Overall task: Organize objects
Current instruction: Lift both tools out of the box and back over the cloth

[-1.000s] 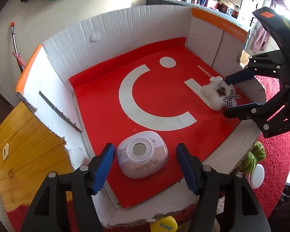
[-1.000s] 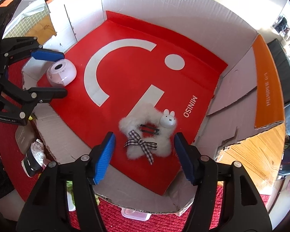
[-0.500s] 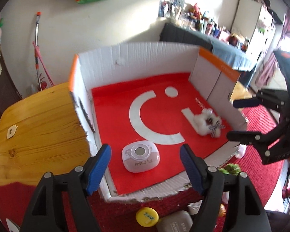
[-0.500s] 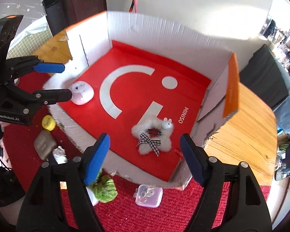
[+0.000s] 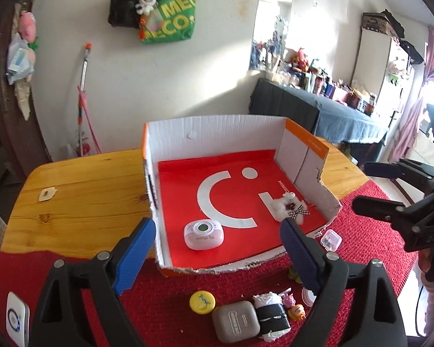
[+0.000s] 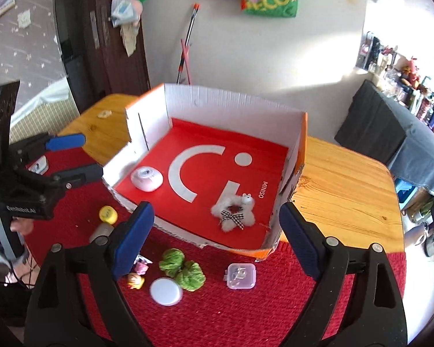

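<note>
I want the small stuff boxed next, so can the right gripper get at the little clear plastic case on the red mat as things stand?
Probably yes. The right gripper is open and empty, and the clear case lies alone on the red mat just ahead, nothing over it.

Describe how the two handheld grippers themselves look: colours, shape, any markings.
Both the left gripper and the right gripper are black plastic frames with silver screws and two blue ribbed pads on the fingers. The left body, seen from the right wrist, bears white lettering, partly legible.

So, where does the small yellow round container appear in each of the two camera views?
Left wrist: yellow container, bottom centre, on the red mat before the box.
Right wrist: same container, left of centre, beside the box's torn corner.
Shared landmark: the pink device inside the box.
</note>
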{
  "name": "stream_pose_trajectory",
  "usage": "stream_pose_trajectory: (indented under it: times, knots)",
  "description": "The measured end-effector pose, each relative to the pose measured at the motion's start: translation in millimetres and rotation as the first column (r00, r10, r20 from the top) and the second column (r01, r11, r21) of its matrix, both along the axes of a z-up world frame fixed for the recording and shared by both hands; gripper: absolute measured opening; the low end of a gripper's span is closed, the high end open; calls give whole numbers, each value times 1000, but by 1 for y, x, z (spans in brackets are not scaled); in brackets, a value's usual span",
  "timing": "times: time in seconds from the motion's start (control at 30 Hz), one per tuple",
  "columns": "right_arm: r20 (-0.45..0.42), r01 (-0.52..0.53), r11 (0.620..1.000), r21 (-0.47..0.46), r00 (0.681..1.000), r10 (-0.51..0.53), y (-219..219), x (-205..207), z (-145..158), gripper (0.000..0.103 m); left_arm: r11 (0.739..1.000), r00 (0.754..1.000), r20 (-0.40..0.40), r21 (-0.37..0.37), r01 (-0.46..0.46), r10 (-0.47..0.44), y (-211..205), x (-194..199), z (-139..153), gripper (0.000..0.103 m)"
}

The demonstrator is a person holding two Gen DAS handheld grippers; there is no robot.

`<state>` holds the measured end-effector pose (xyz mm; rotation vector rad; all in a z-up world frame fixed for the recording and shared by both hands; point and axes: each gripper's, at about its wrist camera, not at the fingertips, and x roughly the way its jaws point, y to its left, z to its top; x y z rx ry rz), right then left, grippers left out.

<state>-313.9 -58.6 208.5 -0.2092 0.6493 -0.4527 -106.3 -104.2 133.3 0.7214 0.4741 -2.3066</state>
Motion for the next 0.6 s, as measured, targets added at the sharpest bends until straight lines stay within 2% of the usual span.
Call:
stream_pose_trajectory:
  times: [0.1, 0.23, 0.33, 0.5, 0.6]
  knots:
    - [53, 14, 999, -48, 999, -11, 12, -11, 0, 95, 998, 999, -18, -44, -36, 36, 15, 8, 3, 90]
    - [97, 15, 998, -63, 995, -8, 27, -24, -3, 95, 995, 997, -43, -74, -65, 62, 33, 19, 6, 92]
    - [131, 24, 997, -70, 991, -14, 37, -28, -11, 97, 992, 995, -50, -93, -86, 82, 46, 23, 4, 93]
    - [176, 62, 993, -104, 983, -43, 47, -33, -26, 98, 984, 990, -72, -118, -131, 123, 68, 32, -2, 99]
    - [195, 77, 993, -93, 979, -58, 50, -37, -39, 99, 979, 987, -76, -133, -152, 143, 83, 36, -8, 99]
